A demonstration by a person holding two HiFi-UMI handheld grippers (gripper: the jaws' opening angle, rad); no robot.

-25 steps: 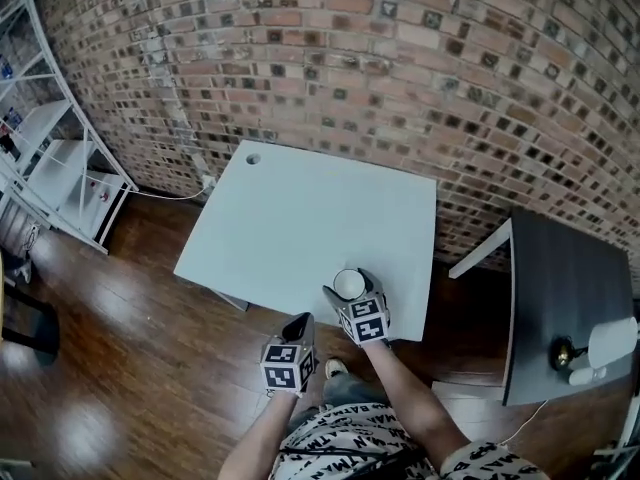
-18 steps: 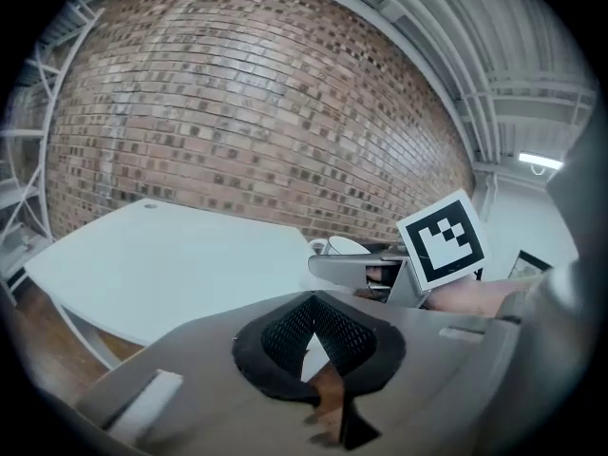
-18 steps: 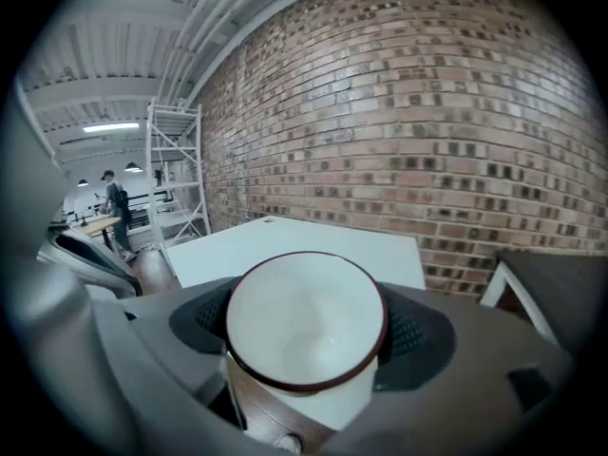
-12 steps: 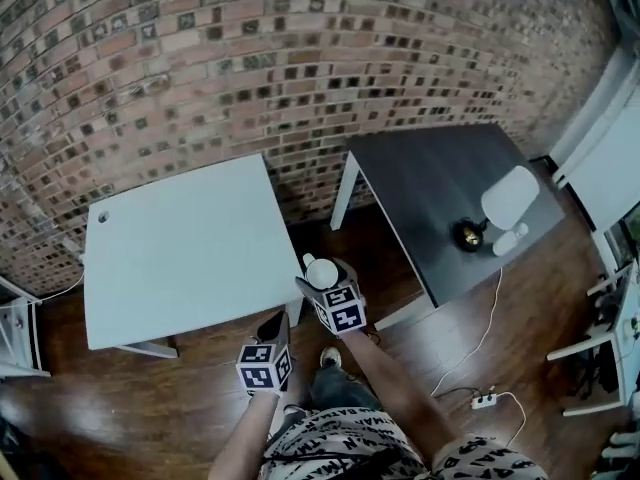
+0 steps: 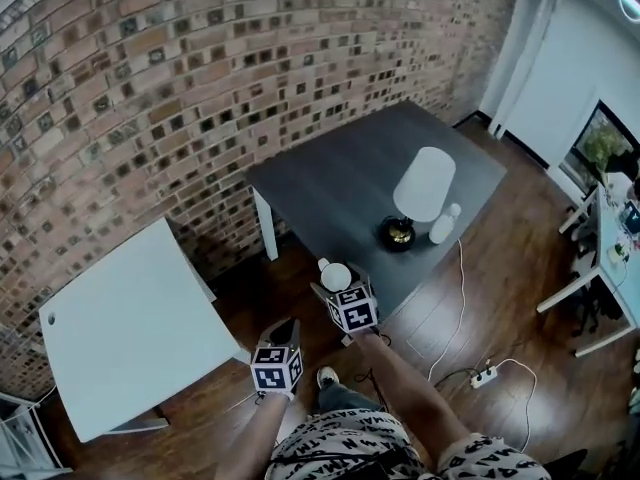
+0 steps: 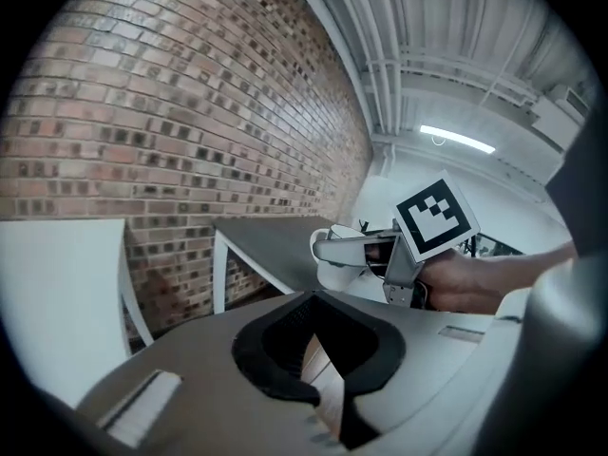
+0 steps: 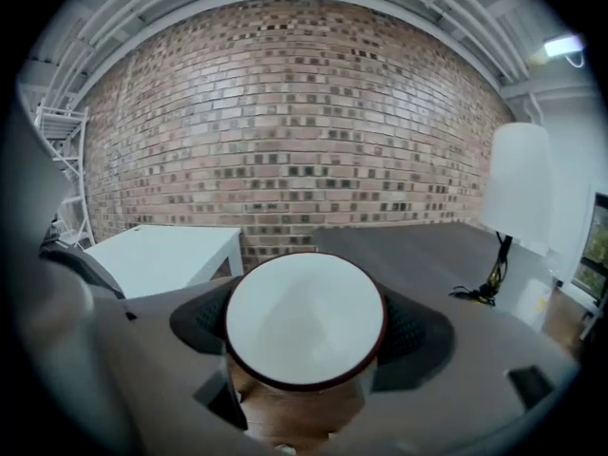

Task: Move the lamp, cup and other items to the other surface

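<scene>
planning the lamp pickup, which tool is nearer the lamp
Right. Right tool, holding the cup, is at the lamp's table edge; left tool is farther back over floor.

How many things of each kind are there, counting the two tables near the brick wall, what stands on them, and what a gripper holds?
Tables: 2 (white table, dark table)
Lamps: 1 (lamp on the dark table)
Cups: 1 (cup in the right gripper)
Small white containers: 1 (small white container beside the lamp)
Total: 5

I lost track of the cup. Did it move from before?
Yes. The cup went from over the white table toward the dark table, now by its near edge.
</scene>
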